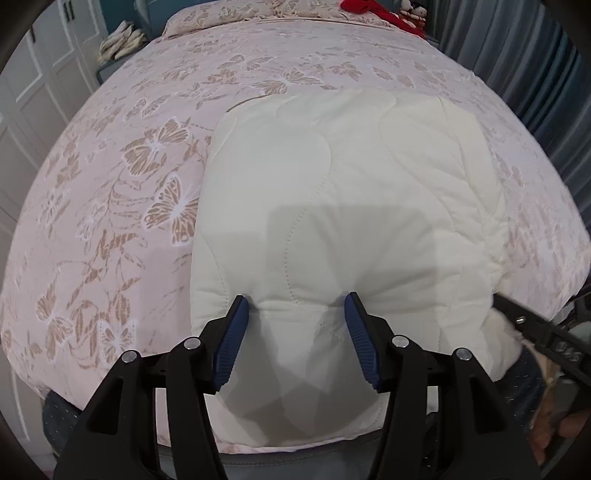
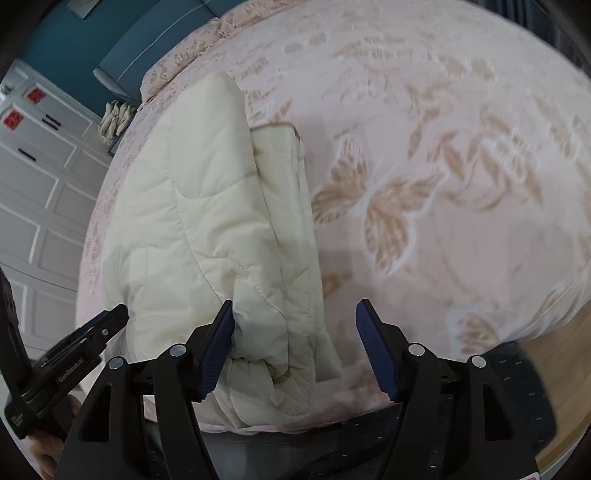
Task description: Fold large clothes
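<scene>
Left gripper [image 1: 295, 306] is pointing down at the near edge of the bed [image 1: 110, 221], jaws standing apart, pads pressing into the cream quilted jacket [image 1: 351, 192] without pinching it. Jacket is lying folded on the butterfly bedspread. Right gripper [image 1: 535, 332] is showing at the jacket's right side.

A home bedroom: a wide bed covered by a pink bedspread with tan butterfly print [image 1: 122, 206] fills the view. Beside it stand white panelled wardrobe doors [image 2: 40, 206], a teal wall [image 2: 62, 40], grey-blue pleated curtains [image 1: 524, 55], and red-and-white soft toys [image 1: 391, 13] near the head.
</scene>
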`<state>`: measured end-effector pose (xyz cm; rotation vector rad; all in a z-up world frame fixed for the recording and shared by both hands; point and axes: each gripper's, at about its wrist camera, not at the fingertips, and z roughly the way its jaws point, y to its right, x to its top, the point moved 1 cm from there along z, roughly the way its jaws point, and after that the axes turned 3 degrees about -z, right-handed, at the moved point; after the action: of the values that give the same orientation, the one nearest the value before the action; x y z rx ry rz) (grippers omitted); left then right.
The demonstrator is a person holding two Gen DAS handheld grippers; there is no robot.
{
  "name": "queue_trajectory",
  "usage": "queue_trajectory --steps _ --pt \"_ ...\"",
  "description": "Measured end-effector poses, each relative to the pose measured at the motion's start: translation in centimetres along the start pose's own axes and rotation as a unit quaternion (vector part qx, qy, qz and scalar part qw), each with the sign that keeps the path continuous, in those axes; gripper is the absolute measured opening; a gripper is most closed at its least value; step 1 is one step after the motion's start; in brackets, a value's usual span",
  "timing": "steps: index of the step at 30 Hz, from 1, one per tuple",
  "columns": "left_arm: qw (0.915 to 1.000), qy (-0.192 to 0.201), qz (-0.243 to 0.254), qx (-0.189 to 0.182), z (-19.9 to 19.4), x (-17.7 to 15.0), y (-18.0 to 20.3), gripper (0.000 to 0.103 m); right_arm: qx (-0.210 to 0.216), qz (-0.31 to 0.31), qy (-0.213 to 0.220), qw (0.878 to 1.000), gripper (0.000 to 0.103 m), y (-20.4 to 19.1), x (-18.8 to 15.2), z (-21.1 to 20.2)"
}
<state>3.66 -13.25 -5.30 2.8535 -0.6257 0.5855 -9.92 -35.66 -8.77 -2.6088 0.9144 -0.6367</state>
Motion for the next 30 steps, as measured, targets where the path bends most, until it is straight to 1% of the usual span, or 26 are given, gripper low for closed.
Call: queue_trajectory --steps 1,2,3,4,6,7,10,11,13,16,18,23,27,30 --pt "0.9997 -0.001 -0.017 -0.016 -0.3 0.0 -0.7 0.064 0.007 0.005 -0.005 1.000 0.067 0.2 -0.1 0.4" --pt "0.9991 -0.003 -0.030 -0.029 -0.5 -0.1 -1.3 0.067 0.013 0.008 -0.009 1.000 0.069 0.3 -0.2 0.7" --pt "0.9984 -0.007 -0.041 -0.038 -0.6 -0.1 -1.9 0.068 0.017 0.010 -0.012 1.000 0.071 0.5 -0.3 1.0" --pt "0.9978 -0.012 -0.052 -0.039 -0.7 -0.1 -2.8 0.068 0.022 0.013 -0.015 1.000 0.072 0.6 -0.4 1.3" --pt "0.9964 -0.019 -0.067 -0.047 -0.4 -0.2 -3.8 0.072 0.034 0.022 -0.020 0.999 0.073 0.9 -0.5 1.9" --pt "0.9942 -0.027 -0.085 -0.060 -0.1 -0.3 -4.8 0.075 0.045 0.031 -0.025 0.998 0.074 1.1 -0.6 2.3" --pt "0.9874 -0.047 -0.119 -0.094 1.1 -0.6 -6.3 0.082 0.072 0.053 -0.037 0.995 0.076 1.7 -1.0 3.5" --pt "0.9856 -0.053 -0.125 -0.101 1.6 -0.6 -6.5 0.084 0.078 0.058 -0.040 0.994 0.078 1.8 -1.0 3.8" --pt "0.9815 -0.061 -0.141 -0.114 2.5 -0.7 -7.0 0.092 0.089 0.064 -0.044 0.993 0.079 1.9 -1.2 4.3" --pt "0.9710 -0.076 -0.173 -0.147 4.3 -0.9 -7.5 0.098 0.097 0.067 -0.046 0.992 0.081 2.1 -1.1 5.1" --pt "0.9667 -0.081 -0.185 -0.158 5.3 -0.9 -7.4 0.098 0.101 0.068 -0.047 0.991 0.083 2.1 -0.9 5.5" --pt "0.9636 -0.081 -0.188 -0.172 7.1 -0.7 -7.0 0.098 0.108 0.068 -0.046 0.991 0.087 2.4 -0.4 6.7" --pt "0.9563 -0.090 -0.204 -0.189 8.8 -0.6 -6.9 0.098 0.115 0.071 -0.041 0.990 0.087 2.2 -0.4 7.4" --pt "0.9566 -0.086 -0.205 -0.189 9.4 -0.7 -6.6 0.098 0.116 0.070 -0.037 0.990 0.087 1.9 -0.1 8.2"
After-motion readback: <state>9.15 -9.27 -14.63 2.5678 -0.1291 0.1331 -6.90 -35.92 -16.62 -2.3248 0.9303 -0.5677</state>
